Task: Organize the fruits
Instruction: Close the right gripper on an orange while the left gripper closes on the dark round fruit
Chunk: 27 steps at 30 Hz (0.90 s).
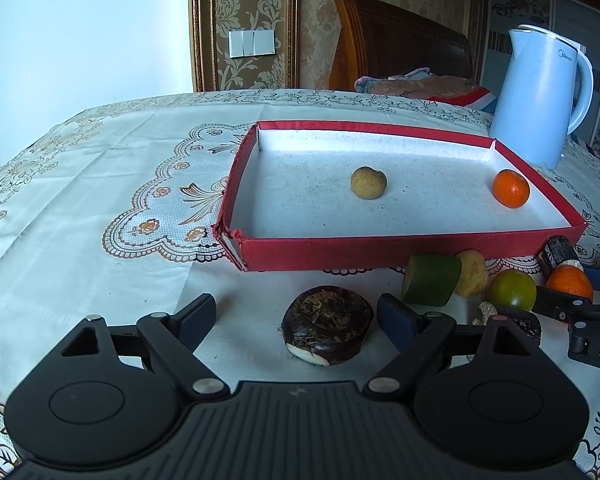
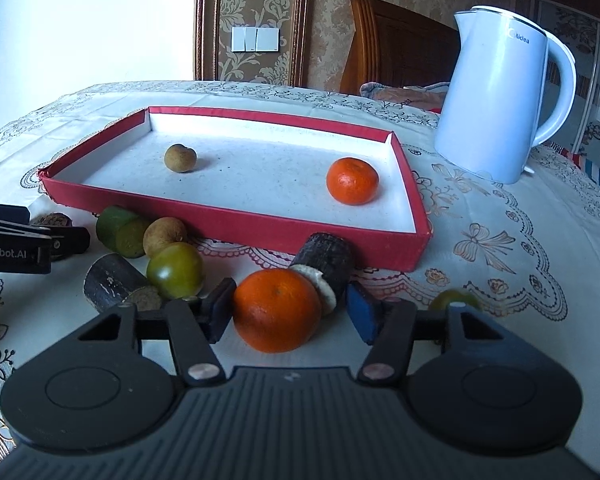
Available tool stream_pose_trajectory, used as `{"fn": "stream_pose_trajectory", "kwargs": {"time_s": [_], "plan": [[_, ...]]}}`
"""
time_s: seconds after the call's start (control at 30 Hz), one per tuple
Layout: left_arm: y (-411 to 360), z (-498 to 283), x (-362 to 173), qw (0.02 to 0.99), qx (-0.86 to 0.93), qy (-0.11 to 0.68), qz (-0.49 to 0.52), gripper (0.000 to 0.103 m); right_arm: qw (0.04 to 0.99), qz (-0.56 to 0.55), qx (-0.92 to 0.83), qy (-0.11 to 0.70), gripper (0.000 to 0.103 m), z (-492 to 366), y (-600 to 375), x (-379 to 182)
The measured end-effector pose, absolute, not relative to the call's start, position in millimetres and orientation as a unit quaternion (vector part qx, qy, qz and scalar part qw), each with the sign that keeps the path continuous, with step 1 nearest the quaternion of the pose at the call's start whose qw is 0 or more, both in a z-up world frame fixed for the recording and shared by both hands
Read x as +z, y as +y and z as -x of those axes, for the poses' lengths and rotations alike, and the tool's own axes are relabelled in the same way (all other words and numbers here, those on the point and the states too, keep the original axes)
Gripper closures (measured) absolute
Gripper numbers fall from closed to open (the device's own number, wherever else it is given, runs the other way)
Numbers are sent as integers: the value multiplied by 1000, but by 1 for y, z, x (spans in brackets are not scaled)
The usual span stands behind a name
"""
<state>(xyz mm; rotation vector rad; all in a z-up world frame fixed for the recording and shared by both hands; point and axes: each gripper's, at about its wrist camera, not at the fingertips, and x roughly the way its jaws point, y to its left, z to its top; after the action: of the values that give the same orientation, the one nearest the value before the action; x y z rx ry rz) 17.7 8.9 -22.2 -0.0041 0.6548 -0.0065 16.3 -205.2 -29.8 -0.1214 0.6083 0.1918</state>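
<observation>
Left gripper [image 1: 296,322] has its jaws wide apart around a dark water chestnut [image 1: 327,325] on the bench just before the red tray [image 1: 380,256], touching neither side. Right gripper [image 2: 290,310] also stands apart, straddling an orange [image 2: 277,309] before the tray. Inside the tray lie a longan [image 2: 180,158] and a second orange [image 2: 352,180].
</observation>
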Motion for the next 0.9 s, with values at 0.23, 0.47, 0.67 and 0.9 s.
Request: {"fn": "stream_pose_trajectory", "kwargs": {"time_s": [0.23, 0.47, 0.67, 0.9], "plan": [[4, -19, -23, 946, -14, 324, -14, 15, 946, 39, 102, 305, 48, -18, -212, -30], [5, -19, -22, 946, -16, 324, -15, 15, 946, 39, 104, 303, 47, -17, -211, -30], [2, -18, -22, 947, -27, 320, -20, 30, 946, 39, 109, 302, 46, -17, -210, -30], [4, -16, -21, 949, -36, 314, -14, 56, 947, 37, 108, 301, 50, -17, -211, -30]]}}
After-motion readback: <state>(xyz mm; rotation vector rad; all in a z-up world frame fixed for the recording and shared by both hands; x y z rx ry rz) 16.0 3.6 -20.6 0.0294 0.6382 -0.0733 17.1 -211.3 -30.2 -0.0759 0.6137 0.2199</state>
